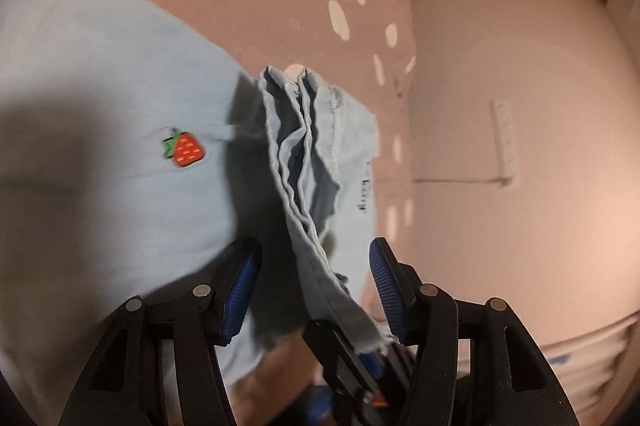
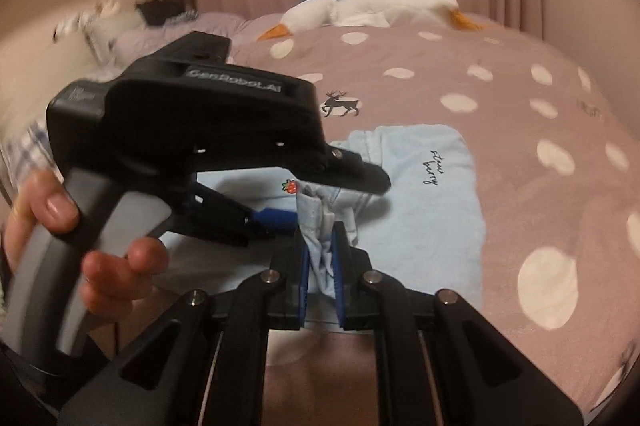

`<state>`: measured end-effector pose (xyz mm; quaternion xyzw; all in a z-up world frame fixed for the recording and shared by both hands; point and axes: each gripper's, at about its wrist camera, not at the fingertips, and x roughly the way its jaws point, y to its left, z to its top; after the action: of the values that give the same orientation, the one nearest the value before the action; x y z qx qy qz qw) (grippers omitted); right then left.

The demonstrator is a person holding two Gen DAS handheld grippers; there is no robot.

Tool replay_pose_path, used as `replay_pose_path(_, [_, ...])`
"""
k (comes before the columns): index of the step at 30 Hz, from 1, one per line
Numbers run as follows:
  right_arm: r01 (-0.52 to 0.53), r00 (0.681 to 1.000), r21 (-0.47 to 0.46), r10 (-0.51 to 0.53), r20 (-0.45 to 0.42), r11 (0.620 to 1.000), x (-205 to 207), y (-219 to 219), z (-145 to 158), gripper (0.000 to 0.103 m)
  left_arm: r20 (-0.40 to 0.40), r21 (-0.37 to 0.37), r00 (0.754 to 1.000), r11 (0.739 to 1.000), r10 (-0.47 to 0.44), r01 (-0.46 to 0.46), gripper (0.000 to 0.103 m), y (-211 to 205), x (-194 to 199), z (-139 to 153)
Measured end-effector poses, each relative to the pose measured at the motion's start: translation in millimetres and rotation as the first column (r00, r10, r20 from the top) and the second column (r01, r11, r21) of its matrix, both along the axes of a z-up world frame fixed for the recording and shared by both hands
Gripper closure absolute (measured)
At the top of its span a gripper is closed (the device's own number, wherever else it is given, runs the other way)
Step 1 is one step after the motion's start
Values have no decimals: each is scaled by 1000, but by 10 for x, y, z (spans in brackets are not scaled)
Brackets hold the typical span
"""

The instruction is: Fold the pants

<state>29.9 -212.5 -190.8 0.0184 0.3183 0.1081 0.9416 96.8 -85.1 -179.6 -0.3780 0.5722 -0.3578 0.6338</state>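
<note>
- The pale blue pants (image 2: pixel 424 209) are spread on the spotted bed (image 2: pixel 520 105), with a bunched edge lifted above the strawberry patch (image 1: pixel 184 149).
- That bunched edge is clamped between the right gripper's (image 2: pixel 321 258) fingers.
- The left gripper's (image 1: pixel 316 290) fingers are held apart around the same edge, not pressing it.

The pale blue pants (image 2: pixel 432 209) lay spread on a bed, partly folded, a small red strawberry patch (image 1: pixel 184 149) on the fabric and dark cursive lettering (image 2: pixel 431 167) on the far panel. A bunched edge of several layers (image 2: pixel 322 246) stood pinched upright between the right gripper's (image 2: pixel 322 278) blue pads, raised off the flat part beyond them. Seen from the left gripper (image 1: pixel 316 290), the same stacked hems (image 1: pixel 304 161) ran up between its parted fingers without touching either pad, the strawberry lying to their left.
</note>
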Motion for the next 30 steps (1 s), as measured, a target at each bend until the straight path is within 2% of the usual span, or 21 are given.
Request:
replay_pose_path(2, [-15,1000,-7,15,-5,1000,12,37,-3,91,0,-50,1000,999,3,-3,49,101,-13,22])
replay_pose_path(4, [-54,998,14,54,-24,998,21,71,-4,91,17,-21,1000,1000,1,-1,49,169,-21,67])
replay_pose_path(6, [-100,995,2,100,-3,995,-47,176,21,91,36,11,999,1000,5,-6,49,212,-23,88])
replay_pose_path(7, [-130,991,-11,130,11,991,-67,260,49,91,50,34,999,999,19,-21,59,276,-46,109])
replay_pose_path(8, [-144,989,-18,145,19,989,-90,303,59,91,61,54,998,998,34,-37,74,308,-43,110])
replay_pose_path(11, [-166,986,-63,167,13,984,-99,459,58,91,100,118,992,989,80,-92,94,477,-50,157])
replay_pose_path(13, [-188,982,-72,189,4,979,-64,537,49,91,144,166,984,978,103,-126,94,638,-88,231])
replay_pose_path(16, [-238,971,-70,239,6,969,-49,678,85,91,221,199,966,964,132,-177,96,862,-133,370])
replay_pose_path(19, [-302,952,-89,306,26,949,-20,931,161,90,280,270,946,933,161,-239,96,1103,-177,476])
replay_pose_path(22, [-357,934,-60,357,0,932,41,1186,145,90,306,315,935,908,180,-277,96,1290,-191,476])
replay_pose_path(23, [-365,931,-52,365,-11,929,62,1235,117,90,313,367,934,884,175,-288,96,1333,-186,449])
replay_pose_path(25, [-380,924,-55,376,-71,923,118,1395,-11,85,320,486,932,815,171,-317,96,1440,-171,371])
replay_pose_path(27, [-399,905,-8,392,-164,917,170,1455,-168,66,305,512,933,792,193,-332,96,1551,-181,307])
replay_pose_path(28, [-403,895,33,402,-192,914,175,1437,-220,66,299,510,932,792,203,-336,96,1603,-190,300])
replay_pose_path(30, [-392,894,107,406,-190,914,163,1299,-186,69,311,493,923,792,227,-361,96,1694,-232,351])
